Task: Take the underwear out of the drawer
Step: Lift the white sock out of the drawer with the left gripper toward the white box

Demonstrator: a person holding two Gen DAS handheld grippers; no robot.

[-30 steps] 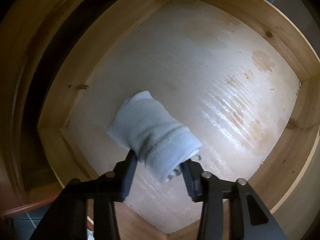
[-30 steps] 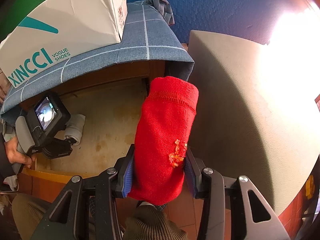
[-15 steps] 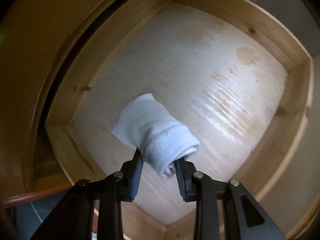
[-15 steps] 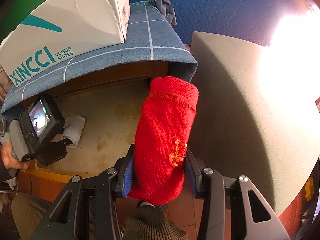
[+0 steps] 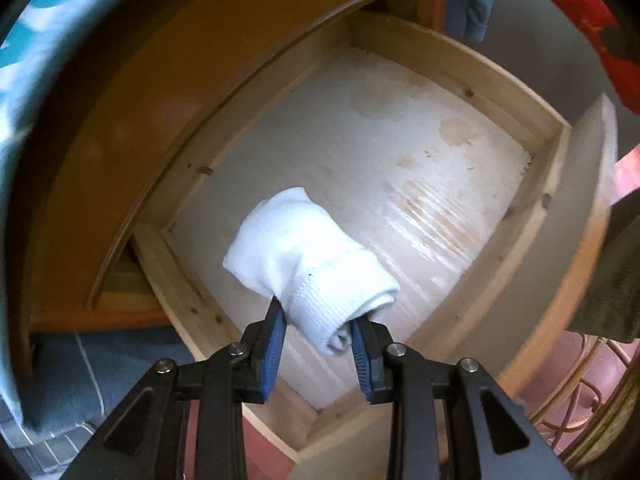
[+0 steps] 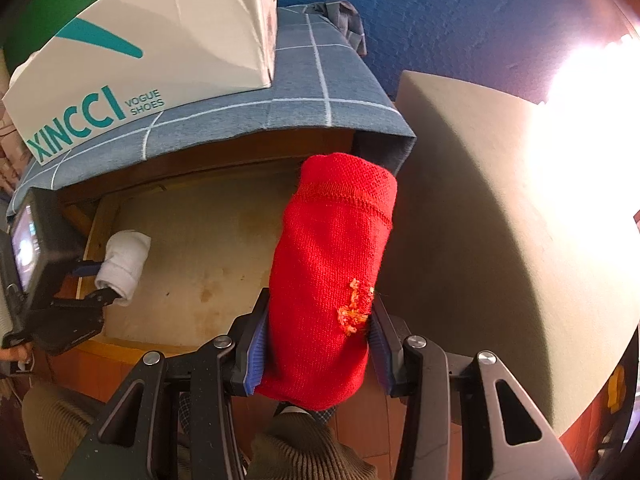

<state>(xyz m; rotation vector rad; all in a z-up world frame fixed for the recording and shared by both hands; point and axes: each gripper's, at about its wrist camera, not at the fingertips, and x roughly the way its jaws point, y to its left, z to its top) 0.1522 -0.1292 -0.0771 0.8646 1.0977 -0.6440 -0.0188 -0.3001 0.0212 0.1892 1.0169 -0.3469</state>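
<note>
Underwear: white ribbed-knit roll [image 5: 316, 268] clamped in left gripper [image 5: 318, 334], held above pale stained floor of open pine drawer [image 5: 456, 64]. Red coarse-knit roll [image 6: 332, 276] w/ orange stitched patch clamped in right gripper [image 6: 320, 344], outside drawer. White shoebox [image 6: 144, 60] on blue grid-pattern cloth [image 6: 320, 92] reads "XINCCI VOGUE SHOES".

A blue wall [image 6: 460, 16] rises behind the wooden cabinet [image 6: 248, 152]; a checked blue cloth [image 6: 320, 92] covers its top, bearing a white shoebox [image 6: 152, 40]; glare burns right of it.
</note>
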